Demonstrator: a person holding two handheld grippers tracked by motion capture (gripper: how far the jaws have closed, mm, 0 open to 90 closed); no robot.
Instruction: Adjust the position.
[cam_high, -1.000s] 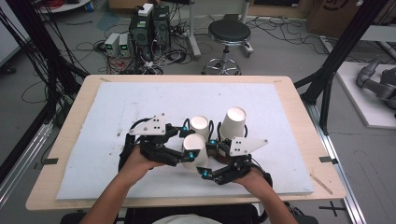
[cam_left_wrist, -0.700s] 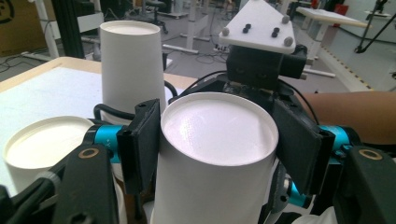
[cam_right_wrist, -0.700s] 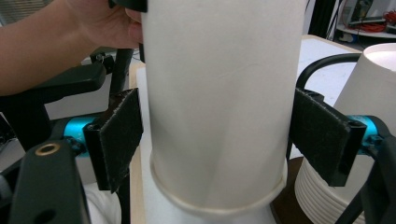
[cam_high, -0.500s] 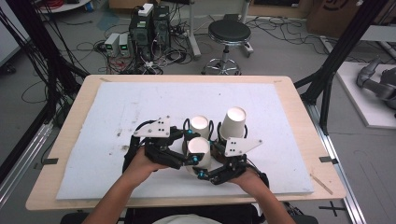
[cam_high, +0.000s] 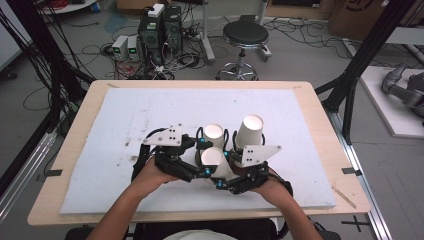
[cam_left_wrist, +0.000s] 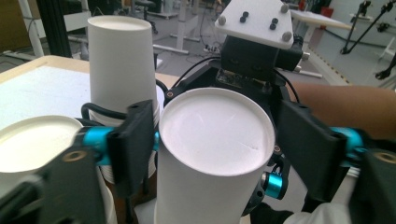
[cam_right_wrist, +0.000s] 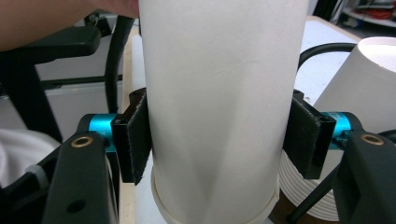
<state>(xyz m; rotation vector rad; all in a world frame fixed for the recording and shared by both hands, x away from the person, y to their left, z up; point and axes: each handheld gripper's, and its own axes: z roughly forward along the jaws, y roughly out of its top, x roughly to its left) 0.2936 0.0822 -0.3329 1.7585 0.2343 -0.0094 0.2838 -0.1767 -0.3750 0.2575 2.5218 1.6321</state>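
table (cam_high: 320, 115): three upturned paper cups stand on its white sheet, near the person.
near cup (cam_high: 214, 161): between both grippers, front of the cluster.
right gripper (cam_right_wrist: 219, 140): jaws have just been closing, pads pinching the near cup's sides.
left gripper (cam_left_wrist: 219, 154): jaws have just sprung apart, spread beside the cup, no longer pinching.
meaning: handover looks done; the right takes over.

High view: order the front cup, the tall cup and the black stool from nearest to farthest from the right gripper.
1. front cup: between the jaws of the right gripper, which have just been closing on it.
2. tall cup: standing just beyond the gripper, to the right.
3. black stool: on the floor past the far edge of the table.
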